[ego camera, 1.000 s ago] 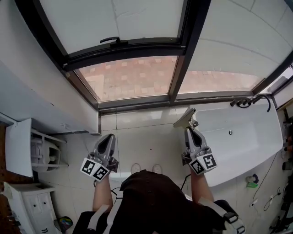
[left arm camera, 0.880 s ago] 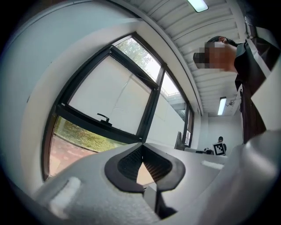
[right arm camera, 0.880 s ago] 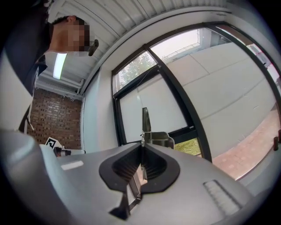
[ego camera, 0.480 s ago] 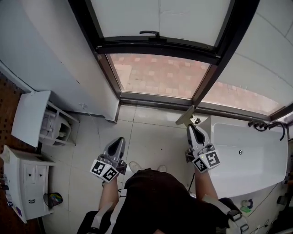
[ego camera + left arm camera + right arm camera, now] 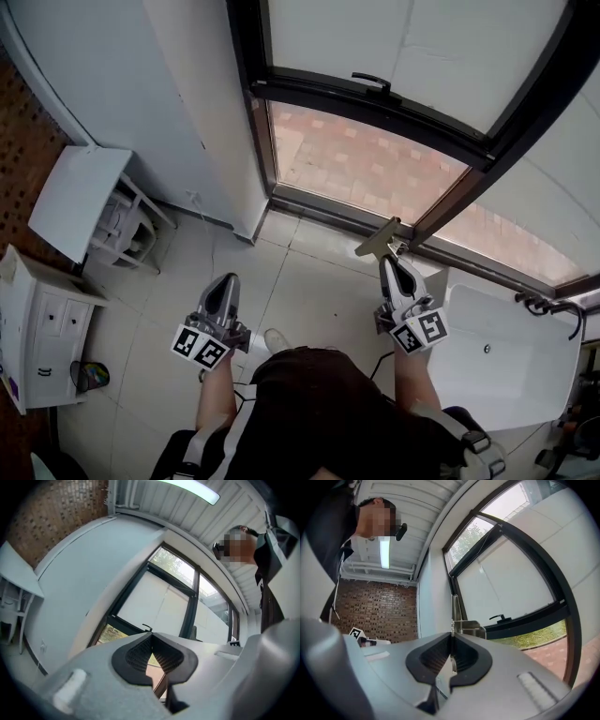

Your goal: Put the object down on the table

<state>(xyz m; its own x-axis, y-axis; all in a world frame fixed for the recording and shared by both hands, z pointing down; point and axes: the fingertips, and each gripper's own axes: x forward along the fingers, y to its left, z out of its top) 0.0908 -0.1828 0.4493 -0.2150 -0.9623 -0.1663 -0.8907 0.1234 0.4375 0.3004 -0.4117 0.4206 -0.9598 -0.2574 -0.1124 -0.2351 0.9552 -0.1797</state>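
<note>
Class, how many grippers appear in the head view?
2. The left gripper is over the floor tiles, shut and empty; the right gripper is near the bathtub, shut on a metal tool.

Claws: two, the left claw [image 5: 228,279] and the right claw [image 5: 388,263]. Metal piece [image 5: 377,240]: one. Small white bench [image 5: 80,187]: one. Drawer cabinet [image 5: 37,342]: one. Bathtub [image 5: 511,361]: one. Window handle [image 5: 372,82]: one. Shoe [image 5: 277,339]: one showing.

The tiled floor [image 5: 309,281] carries a table [image 5: 75,197] and drawers [image 5: 37,328] along its left edge, a bathtub [image 5: 511,361] at right.
</note>
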